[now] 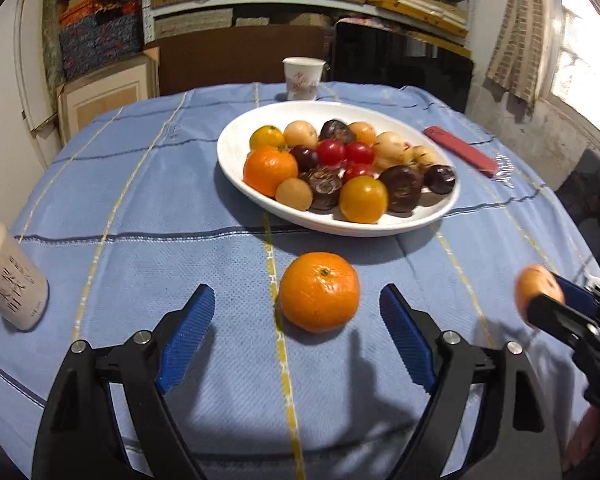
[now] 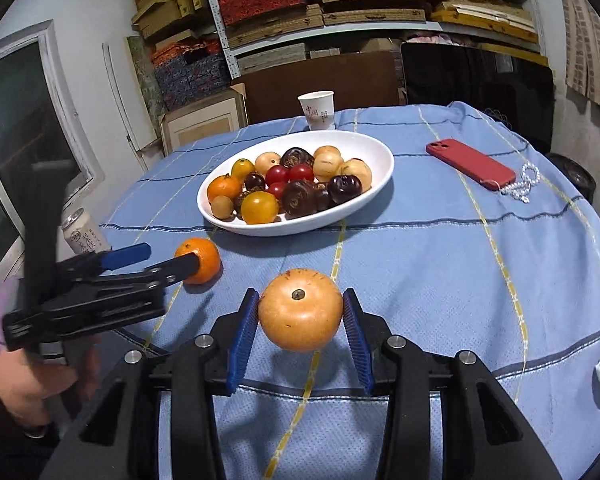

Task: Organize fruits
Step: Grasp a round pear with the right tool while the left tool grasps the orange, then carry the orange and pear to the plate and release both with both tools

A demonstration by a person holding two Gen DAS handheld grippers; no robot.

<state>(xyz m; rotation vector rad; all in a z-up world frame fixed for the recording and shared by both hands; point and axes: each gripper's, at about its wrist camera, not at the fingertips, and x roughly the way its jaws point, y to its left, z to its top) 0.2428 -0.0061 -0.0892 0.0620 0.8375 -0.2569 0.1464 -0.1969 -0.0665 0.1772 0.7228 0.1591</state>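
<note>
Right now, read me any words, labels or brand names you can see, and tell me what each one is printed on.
"中国": red characters on the paper cup, as best I can read them; the smaller print beneath is too small.
Can: dark vertical Chinese characters, too tilted and blurred to read.
Red phone: no text visible.

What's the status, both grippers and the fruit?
Left gripper open, straddling the orange on the tablecloth. Right gripper shut on a tan round fruit, lifted. Path to the white bowl unobstructed.
</note>
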